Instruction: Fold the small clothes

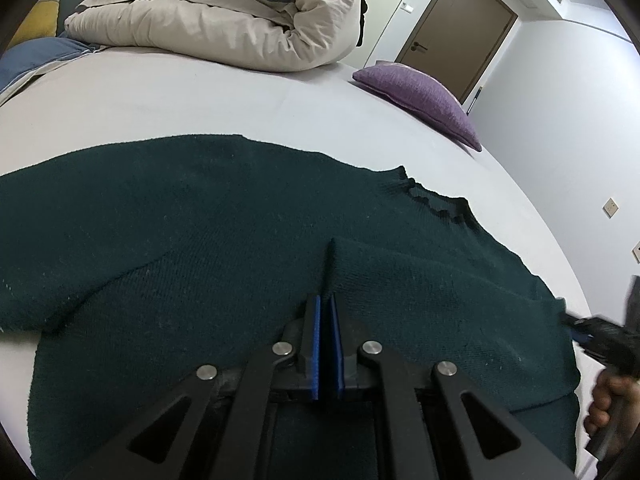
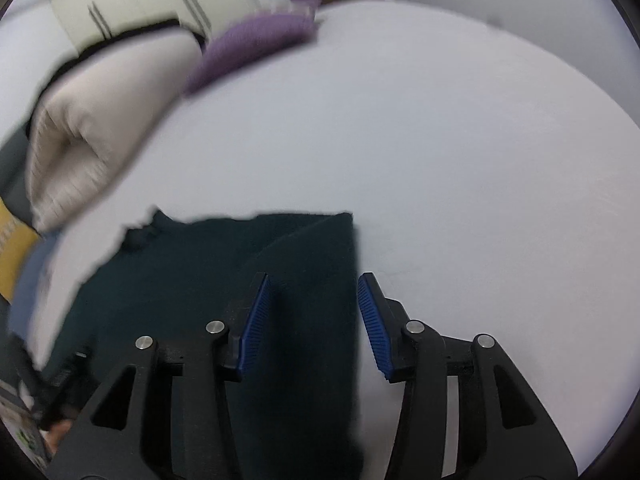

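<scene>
Between the blue pads of the left gripper (image 1: 327,308) a raised pleat of the dark green sweater (image 1: 208,216) is pinched, the jaws clenched on it with almost no gap. The right gripper (image 2: 313,284) is seen with its jaws parted: a folded edge of the same sweater lies between the pads, but neither pad presses on it, so nothing is grasped there. The garment is spread on the pale bed sheet (image 1: 168,96), its ribbed collar toward the purple cushion (image 1: 420,100), with a rolled beige duvet (image 1: 224,16) well beyond it. For the fold to be made well, it is judged that the pleat should be kept taut in the left grip while the right jaws are closed squarely on the doubled edge, both layers caught together; the knit looks thick and slack, so a shallow bite could slip. No brand, label or readable writing is shown on the sweater or elsewhere.
</scene>
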Available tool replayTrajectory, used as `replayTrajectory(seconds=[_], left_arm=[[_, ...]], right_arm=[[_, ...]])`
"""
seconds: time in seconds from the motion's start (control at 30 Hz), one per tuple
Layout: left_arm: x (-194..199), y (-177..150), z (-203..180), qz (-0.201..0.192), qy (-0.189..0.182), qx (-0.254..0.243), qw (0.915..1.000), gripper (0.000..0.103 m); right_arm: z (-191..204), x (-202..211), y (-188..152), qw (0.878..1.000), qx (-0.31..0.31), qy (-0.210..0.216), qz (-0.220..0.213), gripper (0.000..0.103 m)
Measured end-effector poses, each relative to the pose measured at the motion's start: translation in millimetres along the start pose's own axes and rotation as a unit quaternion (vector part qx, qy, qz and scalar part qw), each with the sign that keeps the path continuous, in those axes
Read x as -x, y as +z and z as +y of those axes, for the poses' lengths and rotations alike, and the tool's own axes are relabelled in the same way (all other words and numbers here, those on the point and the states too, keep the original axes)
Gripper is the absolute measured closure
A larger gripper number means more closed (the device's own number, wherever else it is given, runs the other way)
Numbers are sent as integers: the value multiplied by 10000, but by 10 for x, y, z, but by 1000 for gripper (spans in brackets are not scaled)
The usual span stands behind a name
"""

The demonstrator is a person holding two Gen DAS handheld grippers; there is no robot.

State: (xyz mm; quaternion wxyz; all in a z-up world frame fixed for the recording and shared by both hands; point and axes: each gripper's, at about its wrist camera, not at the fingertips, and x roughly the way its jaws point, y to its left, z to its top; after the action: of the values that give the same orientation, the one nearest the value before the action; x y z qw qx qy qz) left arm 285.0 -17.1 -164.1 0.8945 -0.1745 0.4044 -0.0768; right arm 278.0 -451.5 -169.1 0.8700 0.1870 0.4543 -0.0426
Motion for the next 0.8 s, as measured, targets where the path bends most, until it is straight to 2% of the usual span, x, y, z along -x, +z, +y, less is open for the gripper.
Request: replayTrajectory(seconds=[0.03, 0.1, 0.17, 0.23, 0.33, 0.43, 0.53, 0.6, 0.67, 0.77, 0.8], left_arm=[[2, -4, 1, -19, -2, 16, 10000, 92], [8, -14, 1, -63, -14, 39, 10000, 92], [12, -22, 1, -105, -7, 40, 9999, 92], [10, -25, -2, -133, 0, 32, 9999, 92], [-21, -25, 15, -78, -94, 103, 9999, 92], [-31, -20, 37, -76, -129, 129, 9998, 92], [-41, -21, 55, -81, -123, 116, 9998, 92], [-42, -24, 54, -80, -136, 132, 9998, 92], [-50, -24, 47, -81, -129, 126, 9998, 91], [-49, -2, 73, -25, -218, 169, 9996, 90], [-51, 22, 83, 26, -282, 208, 9994, 87]], right_arm=[[13, -127, 24, 9996, 74, -266, 74, 82], [48, -181, 73, 9984, 253, -499, -91, 93], [58, -215, 122, 9979, 236, -602, -103, 94], [80, -251, 143, 9969, 281, -716, -181, 94], [91, -274, 148, 9972, 229, -663, -260, 94], [92, -69, 100, 9975, -49, -639, -306, 91], [153, 267, -115, 9967, -95, -535, -604, 90], [244, 380, -355, 9970, 115, -545, -531, 90], [237, 231, -555, 9973, 210, -691, -137, 88], [123, 234, -638, 9979, 298, -516, -251, 88], [119, 275, -607, 9983, 186, -507, -218, 83]])
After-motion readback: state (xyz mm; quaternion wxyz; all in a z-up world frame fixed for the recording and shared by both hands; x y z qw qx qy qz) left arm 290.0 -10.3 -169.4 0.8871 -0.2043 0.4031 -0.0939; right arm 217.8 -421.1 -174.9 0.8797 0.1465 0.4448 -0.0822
